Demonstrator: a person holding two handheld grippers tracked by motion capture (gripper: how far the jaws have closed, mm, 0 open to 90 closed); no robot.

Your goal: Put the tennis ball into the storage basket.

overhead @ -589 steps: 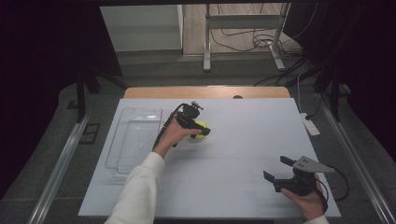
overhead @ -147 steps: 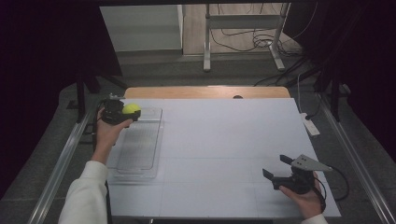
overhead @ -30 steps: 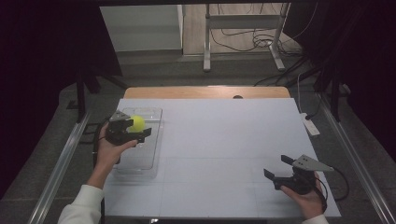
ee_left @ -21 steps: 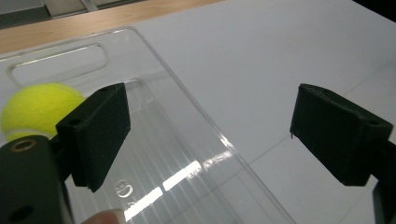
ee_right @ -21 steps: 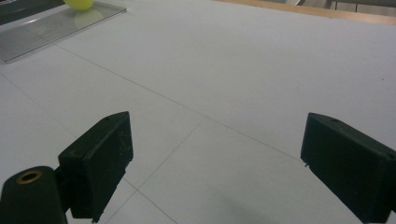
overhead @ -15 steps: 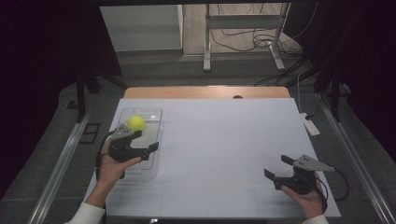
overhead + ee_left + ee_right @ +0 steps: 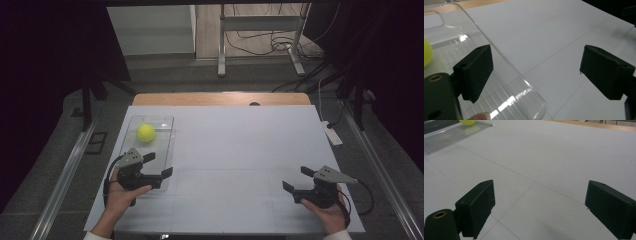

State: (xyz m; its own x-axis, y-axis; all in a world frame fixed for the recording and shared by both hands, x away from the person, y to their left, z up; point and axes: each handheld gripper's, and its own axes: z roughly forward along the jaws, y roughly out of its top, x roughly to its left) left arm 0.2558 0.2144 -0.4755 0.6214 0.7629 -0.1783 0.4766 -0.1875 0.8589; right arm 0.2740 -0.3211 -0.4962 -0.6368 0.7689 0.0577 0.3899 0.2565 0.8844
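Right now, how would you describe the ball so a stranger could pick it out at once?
Start at the white table and go to the clear plastic tray along its left side. The ball lies in the tray's far end, the only round, bright yellow-green thing there.

High view looks down from 6 o'clock; both gripper views skim the table (image 7: 240, 145), sharing the ball (image 7: 146, 132).
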